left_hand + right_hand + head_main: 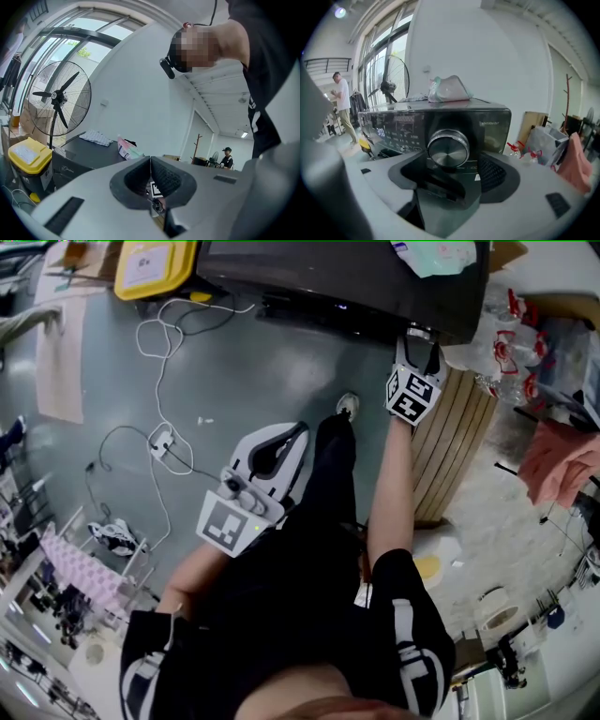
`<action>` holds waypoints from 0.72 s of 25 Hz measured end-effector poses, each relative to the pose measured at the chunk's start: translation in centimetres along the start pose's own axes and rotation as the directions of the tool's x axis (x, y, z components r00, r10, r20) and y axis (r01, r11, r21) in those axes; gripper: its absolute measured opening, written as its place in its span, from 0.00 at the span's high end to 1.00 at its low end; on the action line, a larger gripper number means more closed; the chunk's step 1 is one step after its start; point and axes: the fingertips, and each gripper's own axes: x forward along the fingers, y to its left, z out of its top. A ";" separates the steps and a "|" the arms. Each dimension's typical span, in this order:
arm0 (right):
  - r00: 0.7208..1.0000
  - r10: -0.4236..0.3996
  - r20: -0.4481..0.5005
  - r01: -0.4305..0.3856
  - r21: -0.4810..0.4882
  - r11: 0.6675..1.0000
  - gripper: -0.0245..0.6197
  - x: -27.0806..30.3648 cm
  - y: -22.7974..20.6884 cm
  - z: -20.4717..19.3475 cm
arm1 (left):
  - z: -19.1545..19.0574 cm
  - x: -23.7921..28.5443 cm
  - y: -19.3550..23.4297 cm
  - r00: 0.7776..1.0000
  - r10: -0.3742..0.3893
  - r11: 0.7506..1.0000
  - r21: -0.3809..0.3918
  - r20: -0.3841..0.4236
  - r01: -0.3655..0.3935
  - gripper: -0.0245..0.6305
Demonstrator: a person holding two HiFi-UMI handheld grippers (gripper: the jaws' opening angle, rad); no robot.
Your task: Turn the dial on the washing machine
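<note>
The dark washing machine point(356, 282) stands at the top of the head view, its lit control panel point(393, 131) facing my right gripper. The round silver dial point(448, 148) sits on the panel's right side. My right gripper point(454, 168) is up against the machine's front point(418, 341), open wide, with the dial between its dark pads point(499, 173) and a gap on each side. My left gripper point(298, 432) hangs near the person's waist, away from the machine. It is shut point(150, 158) and holds nothing.
A bag point(450, 90) and a cloth lie on the machine's top. A yellow bin point(155, 268) and loose white cables point(159, 362) are on the floor to the left. Slatted wooden boards point(459, 437), a bag of bottles point(511, 343) and a pink cloth point(562, 465) stand to the right. A floor fan point(58, 98) is beyond.
</note>
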 end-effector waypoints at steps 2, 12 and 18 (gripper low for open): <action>0.999 0.037 0.011 -0.037 0.045 0.998 0.44 0.1 0.3 0.1 | -0.1 -0.1 0.0 1.000 -0.001 1.000 0.000 -0.001 0.001 0.93; 0.995 -0.087 -0.041 0.083 -0.097 0.992 0.50 0.7 0.4 0.1 | -0.5 0.2 0.0 1.000 0.003 1.000 0.004 -0.011 -0.003 0.93; 0.993 -0.115 -0.019 0.110 -0.178 0.978 0.48 0.7 0.7 0.3 | -0.6 0.0 0.1 1.000 0.008 1.000 0.004 -0.013 -0.008 0.93</action>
